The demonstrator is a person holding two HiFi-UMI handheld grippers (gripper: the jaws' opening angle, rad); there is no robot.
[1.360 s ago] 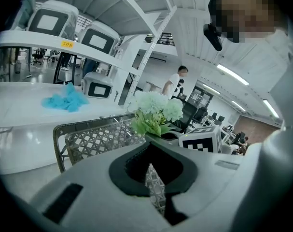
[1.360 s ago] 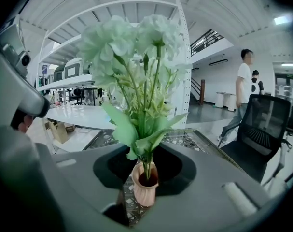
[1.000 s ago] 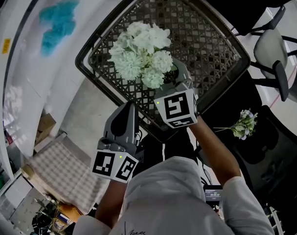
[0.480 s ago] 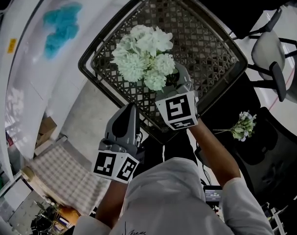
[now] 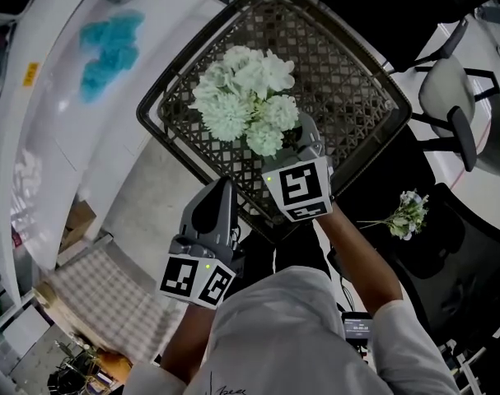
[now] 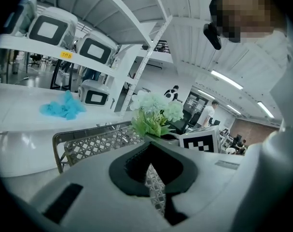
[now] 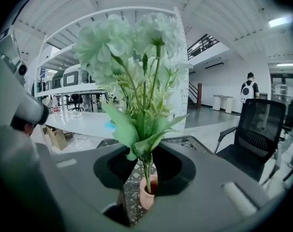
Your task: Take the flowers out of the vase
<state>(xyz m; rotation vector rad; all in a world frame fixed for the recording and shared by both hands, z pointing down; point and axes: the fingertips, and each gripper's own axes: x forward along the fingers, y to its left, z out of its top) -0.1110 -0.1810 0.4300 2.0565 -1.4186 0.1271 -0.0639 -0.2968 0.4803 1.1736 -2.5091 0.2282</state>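
Note:
A bunch of white flowers with green leaves (image 5: 248,97) hangs over the brown wicker basket (image 5: 357,72). My right gripper (image 5: 301,136) is shut on its stems just under the leaves. In the right gripper view the stems (image 7: 147,170) run down between the jaws to the mouth of a small pink vase (image 7: 145,198), which stands below on the wicker. The head view hides the vase under the gripper. My left gripper (image 5: 223,189) sits lower, at the basket's near edge, with its jaws together and nothing in them (image 6: 149,154).
A blue bunch (image 5: 109,44) lies on the white table at the left. A second small bouquet (image 5: 406,212) rests on a black chair at the right. An office chair (image 5: 451,97) stands beyond it. A checked cloth (image 5: 101,290) lies at lower left.
My right gripper has risen a little with the flower bunch in it. The left gripper has stayed where it was.

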